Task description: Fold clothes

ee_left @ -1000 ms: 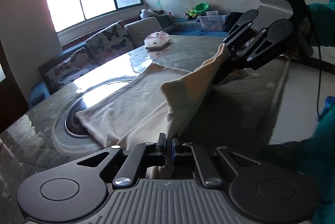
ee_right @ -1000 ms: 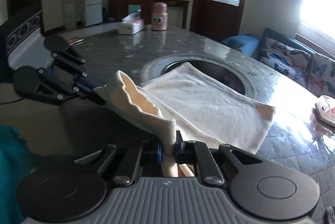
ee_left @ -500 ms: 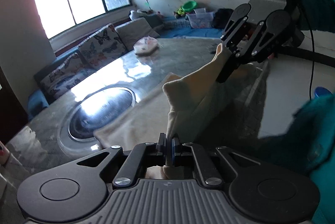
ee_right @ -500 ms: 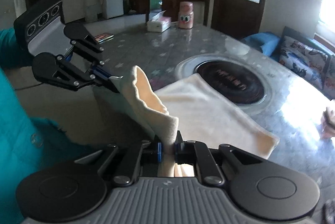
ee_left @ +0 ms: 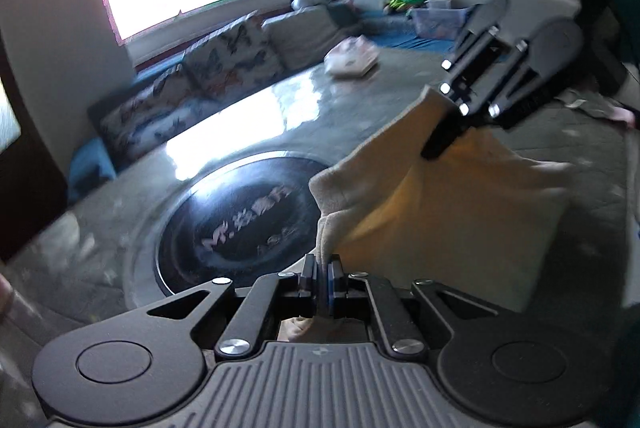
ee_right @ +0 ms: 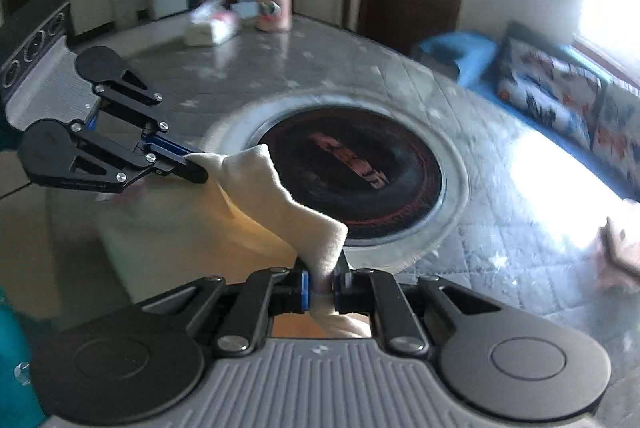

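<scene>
A cream cloth [ee_left: 460, 211] hangs between my two grippers, lifted above the grey table. My left gripper [ee_left: 322, 274] is shut on one edge of it. My right gripper [ee_right: 321, 278] is shut on the other edge; it also shows in the left wrist view [ee_left: 438, 143], pinching the cloth at the upper right. My left gripper shows in the right wrist view [ee_right: 196, 169] at the left, gripping the cloth [ee_right: 276, 203]. The cloth's lower part drapes down toward the table's near side.
A round black inset plate [ee_right: 352, 175] sits in the table's middle, uncovered. A pink jar [ee_right: 274, 1] and a tissue box [ee_right: 212, 25] stand at the far end. A pink-white item [ee_left: 352, 57] lies near the sofa [ee_left: 192, 95] side.
Both grippers have lifted the cloth and pulled it off the round black plate toward the table's near side. The plate now shows bare. The views are blurred by motion.
</scene>
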A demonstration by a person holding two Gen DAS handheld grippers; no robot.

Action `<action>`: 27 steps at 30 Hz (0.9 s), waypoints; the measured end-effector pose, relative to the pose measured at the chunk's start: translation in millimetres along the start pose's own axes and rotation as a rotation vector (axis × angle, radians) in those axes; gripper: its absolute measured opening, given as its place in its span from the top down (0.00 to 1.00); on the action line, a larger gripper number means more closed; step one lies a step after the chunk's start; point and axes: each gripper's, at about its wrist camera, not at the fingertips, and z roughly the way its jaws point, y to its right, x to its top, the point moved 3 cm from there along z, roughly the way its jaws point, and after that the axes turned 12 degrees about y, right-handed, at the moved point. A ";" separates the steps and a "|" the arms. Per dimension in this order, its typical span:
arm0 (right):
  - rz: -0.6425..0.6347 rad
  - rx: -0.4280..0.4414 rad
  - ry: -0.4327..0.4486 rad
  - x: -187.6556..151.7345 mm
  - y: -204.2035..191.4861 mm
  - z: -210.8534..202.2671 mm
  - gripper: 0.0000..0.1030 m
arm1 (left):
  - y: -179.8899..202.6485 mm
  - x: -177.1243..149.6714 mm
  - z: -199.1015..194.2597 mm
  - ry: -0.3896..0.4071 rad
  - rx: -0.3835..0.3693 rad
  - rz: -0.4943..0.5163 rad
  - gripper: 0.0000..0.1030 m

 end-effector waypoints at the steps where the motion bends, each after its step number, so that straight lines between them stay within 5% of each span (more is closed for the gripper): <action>1: 0.004 -0.015 -0.002 -3.5 2.2 8.1 0.91 | -3.3 -2.6 7.6 -0.007 0.016 -0.006 0.95; 5: 0.074 -0.078 0.015 -21.2 10.8 32.6 0.89 | -9.7 -8.3 28.2 -0.021 0.064 -0.038 0.94; 8: 0.131 -0.134 0.054 -30.6 13.3 37.8 0.77 | -9.8 -9.7 33.7 -0.024 0.091 -0.043 0.91; 17: 0.338 -0.283 0.160 -43.4 44.2 10.2 0.71 | -27.6 -11.3 40.5 -0.029 0.178 -0.107 0.85; 22: 0.337 -0.233 0.172 -41.4 34.9 1.8 0.72 | -34.3 -3.1 27.4 0.009 0.212 -0.180 0.85; 27: 0.296 -0.199 0.140 -31.2 23.7 21.3 0.72 | -9.0 13.4 7.8 0.064 0.140 -0.225 0.85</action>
